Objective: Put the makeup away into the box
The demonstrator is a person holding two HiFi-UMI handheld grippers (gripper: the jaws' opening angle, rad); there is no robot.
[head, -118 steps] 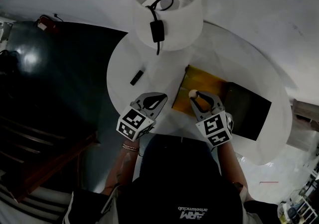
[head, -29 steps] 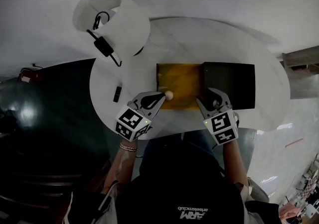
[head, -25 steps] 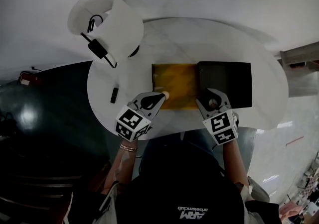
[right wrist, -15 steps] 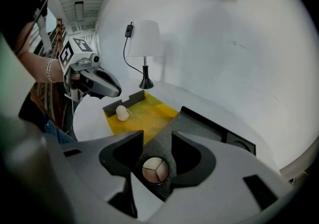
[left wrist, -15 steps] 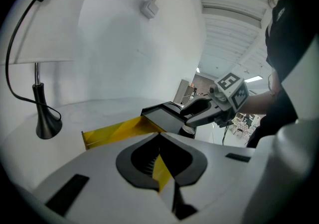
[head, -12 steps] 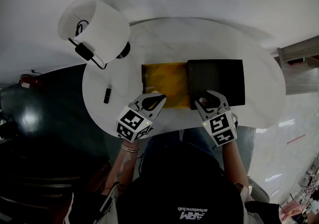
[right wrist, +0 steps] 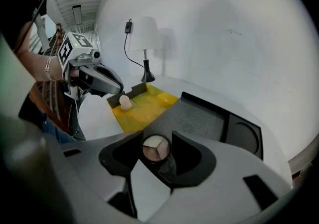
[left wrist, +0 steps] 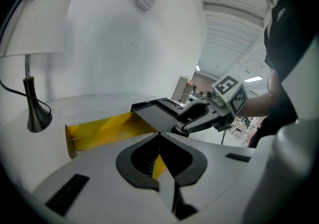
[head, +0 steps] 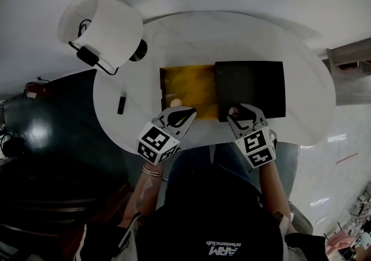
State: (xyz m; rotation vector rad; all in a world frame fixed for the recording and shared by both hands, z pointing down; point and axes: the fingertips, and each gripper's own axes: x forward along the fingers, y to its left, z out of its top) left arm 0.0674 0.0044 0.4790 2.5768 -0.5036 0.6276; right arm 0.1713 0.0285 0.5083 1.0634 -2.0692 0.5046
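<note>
Round white table [head: 301, 123]. White-shaded lamp [head: 107, 25] at the table's far-left edge, dark base [head: 139, 51] on the top. Cord with black inline switch [head: 88, 55] against the shade. Small black stick [head: 122, 105] near the left edge.

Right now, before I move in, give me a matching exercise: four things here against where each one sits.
Things:
1 round compact
2 sponge
3 lamp
4 black stick

Places:
A lying on the table, left of the yellow tray
B between the right gripper's jaws
C in the yellow tray, at its near edge
D at the table's far left edge

Pairs: 1-B, 2-C, 3-D, 4-A
</note>
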